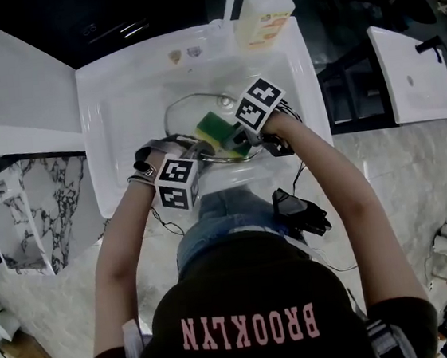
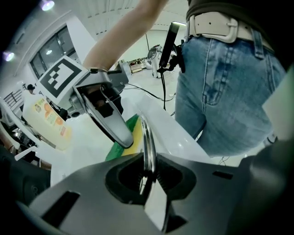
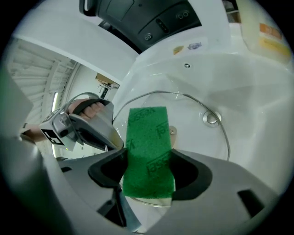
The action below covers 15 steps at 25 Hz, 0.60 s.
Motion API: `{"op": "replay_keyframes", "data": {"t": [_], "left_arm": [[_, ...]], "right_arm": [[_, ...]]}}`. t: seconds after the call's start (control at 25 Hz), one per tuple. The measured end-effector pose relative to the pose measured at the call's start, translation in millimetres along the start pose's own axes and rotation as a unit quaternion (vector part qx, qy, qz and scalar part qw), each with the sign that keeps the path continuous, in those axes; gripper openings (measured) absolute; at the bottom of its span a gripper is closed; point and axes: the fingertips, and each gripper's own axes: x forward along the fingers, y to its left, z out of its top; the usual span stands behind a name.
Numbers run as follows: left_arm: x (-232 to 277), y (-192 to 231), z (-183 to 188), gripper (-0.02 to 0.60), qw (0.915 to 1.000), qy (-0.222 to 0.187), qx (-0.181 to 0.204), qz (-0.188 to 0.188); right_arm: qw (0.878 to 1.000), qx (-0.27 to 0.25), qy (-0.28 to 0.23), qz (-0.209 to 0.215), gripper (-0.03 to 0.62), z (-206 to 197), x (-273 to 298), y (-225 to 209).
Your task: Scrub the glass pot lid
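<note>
Clamping the glass pot lid [image 3: 195, 121], left gripper [image 2: 148, 170] faces right gripper [image 3: 149, 178], which squeezes a sponge [image 3: 148, 142], seemingly on glass.

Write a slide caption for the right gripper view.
Right claw holds green scouring pad on glass pot lid; left claw grips its rim, over white sink.

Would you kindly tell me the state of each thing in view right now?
glass pot lid: rim-clamped, tilted in the sink
sponge: gripped, pressed against the lid
left tool: shut on the lid's rim
right tool: shut on the sponge
soap bottle: upright on the sink's back edge
</note>
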Motion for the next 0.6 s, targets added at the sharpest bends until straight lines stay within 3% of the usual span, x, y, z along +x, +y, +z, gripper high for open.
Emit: {"op": "replay_keyframes", "data": {"t": [0.32, 0.6], "left_arm": [[1, 1, -1, 0.043, 1.0000, -0.002, -0.003, 0.001], [1, -1, -2, 0.043, 1.0000, -0.003, -0.003, -0.001]], "right_arm": [[0.999, 0.002, 0.039, 0.009, 0.281, -17, -4, -19], [0.995, -0.008, 0.077, -0.071, 0.281, -28, -3, -66]]}}
